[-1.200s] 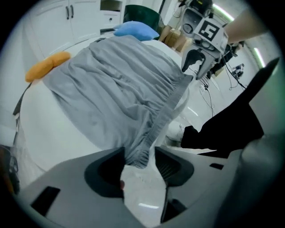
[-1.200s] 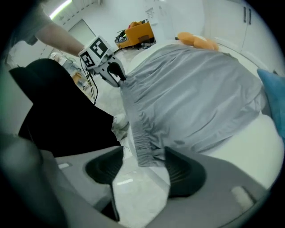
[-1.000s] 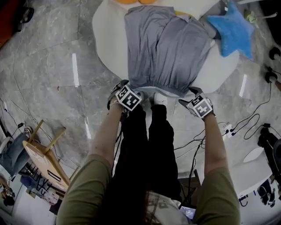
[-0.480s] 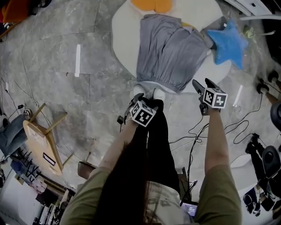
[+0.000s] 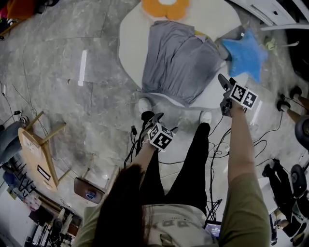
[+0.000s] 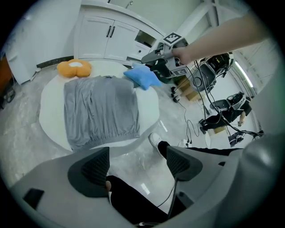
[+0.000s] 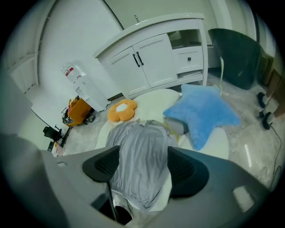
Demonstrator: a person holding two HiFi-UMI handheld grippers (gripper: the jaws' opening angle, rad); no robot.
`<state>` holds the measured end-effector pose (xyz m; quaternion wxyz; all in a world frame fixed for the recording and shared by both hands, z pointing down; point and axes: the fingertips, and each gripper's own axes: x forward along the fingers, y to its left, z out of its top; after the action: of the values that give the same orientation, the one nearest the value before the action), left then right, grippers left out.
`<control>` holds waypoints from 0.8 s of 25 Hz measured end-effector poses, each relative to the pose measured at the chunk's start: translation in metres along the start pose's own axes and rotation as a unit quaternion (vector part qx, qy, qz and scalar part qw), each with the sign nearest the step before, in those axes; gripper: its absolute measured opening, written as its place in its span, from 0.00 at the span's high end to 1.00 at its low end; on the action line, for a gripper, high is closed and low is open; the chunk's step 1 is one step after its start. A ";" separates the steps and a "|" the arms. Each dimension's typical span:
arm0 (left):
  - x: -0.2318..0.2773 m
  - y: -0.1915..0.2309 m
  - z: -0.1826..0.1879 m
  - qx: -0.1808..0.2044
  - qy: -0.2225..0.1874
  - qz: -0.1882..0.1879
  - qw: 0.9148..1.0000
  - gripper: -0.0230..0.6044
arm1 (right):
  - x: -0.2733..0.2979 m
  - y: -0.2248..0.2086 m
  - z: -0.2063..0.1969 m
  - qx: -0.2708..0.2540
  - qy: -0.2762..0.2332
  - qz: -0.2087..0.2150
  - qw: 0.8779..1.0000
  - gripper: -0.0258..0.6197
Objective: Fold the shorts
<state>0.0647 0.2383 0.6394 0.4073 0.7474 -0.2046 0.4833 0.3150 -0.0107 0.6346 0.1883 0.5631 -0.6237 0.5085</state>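
- The orange flower cushion (image 5: 166, 6) is cut off by the head view's edge at 12 o'clock, as is the white counter's (image 5: 130, 43) far rim.
- The blue star cushion (image 5: 246, 54) lies over a grey piece at the shorts' (image 5: 176, 60) 2 o'clock corner; whether it belongs to them cannot be told.
- A yellow scrap (image 7: 171, 130) at the shorts' far edge is too small to tell.
- In the right gripper view, the right gripper's (image 7: 143, 167) fingers (image 7: 104, 167) overlap the shorts' side edges.
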 end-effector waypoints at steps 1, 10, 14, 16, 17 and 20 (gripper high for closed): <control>0.009 -0.001 0.004 -0.006 -0.002 0.006 1.000 0.35 | 0.009 -0.004 0.002 0.000 0.007 0.010 1.000 0.43; 0.136 -0.016 0.029 -0.034 0.011 0.044 0.998 0.35 | 0.099 -0.073 0.016 -0.017 0.043 0.028 0.999 0.43; 0.186 -0.021 0.029 -0.015 0.027 0.050 0.998 0.35 | 0.134 -0.096 0.009 -0.017 0.055 0.028 0.998 0.43; 0.203 -0.018 0.034 -0.019 0.023 0.057 0.998 0.35 | 0.148 -0.105 0.009 -0.022 0.057 0.031 0.998 0.43; 0.211 -0.015 0.037 -0.023 0.021 0.060 0.998 0.35 | 0.154 -0.109 0.008 -0.024 0.057 0.031 0.998 0.43; 0.230 -0.007 0.041 -0.029 0.019 0.069 0.997 0.35 | 0.170 -0.118 0.004 -0.032 0.068 0.027 0.997 0.45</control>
<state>0.1951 0.2298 0.8326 0.3982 0.7097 -0.2619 0.5187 0.3713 -0.0831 0.8204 0.2345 0.5035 -0.6406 0.5301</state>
